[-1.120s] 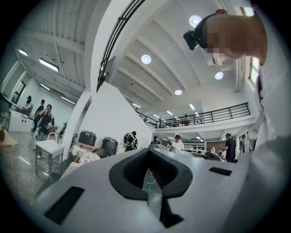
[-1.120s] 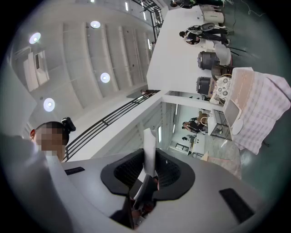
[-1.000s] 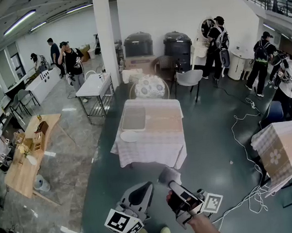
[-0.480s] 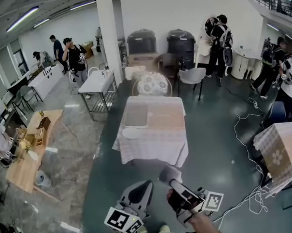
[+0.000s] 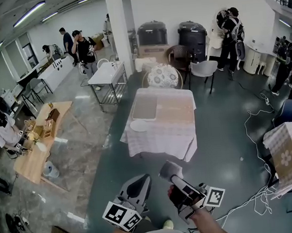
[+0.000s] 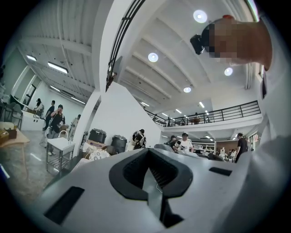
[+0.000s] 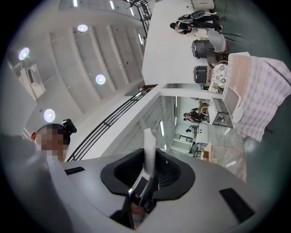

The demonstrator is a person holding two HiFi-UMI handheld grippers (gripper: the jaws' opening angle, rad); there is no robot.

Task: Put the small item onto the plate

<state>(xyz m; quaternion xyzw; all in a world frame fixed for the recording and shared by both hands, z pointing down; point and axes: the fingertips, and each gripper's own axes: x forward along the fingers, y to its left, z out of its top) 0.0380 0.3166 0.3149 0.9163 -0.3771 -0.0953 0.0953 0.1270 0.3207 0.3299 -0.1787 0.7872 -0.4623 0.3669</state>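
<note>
Wide floor [image 5: 229, 152]; plate [image 5: 138, 125] near table [image 5: 176, 128] edge

Open floor [image 5: 139, 164] to table [image 5: 164, 137]; tray [image 5: 145, 108] just behind plate [image 5: 138, 125]

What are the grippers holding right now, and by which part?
Right gripper pinches a thin pale item by one end; left gripper holds nothing.

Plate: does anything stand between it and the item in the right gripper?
Nothing visible: only bare floor lies between the right gripper, holding the small white item, and the table where the plate sits.
</note>
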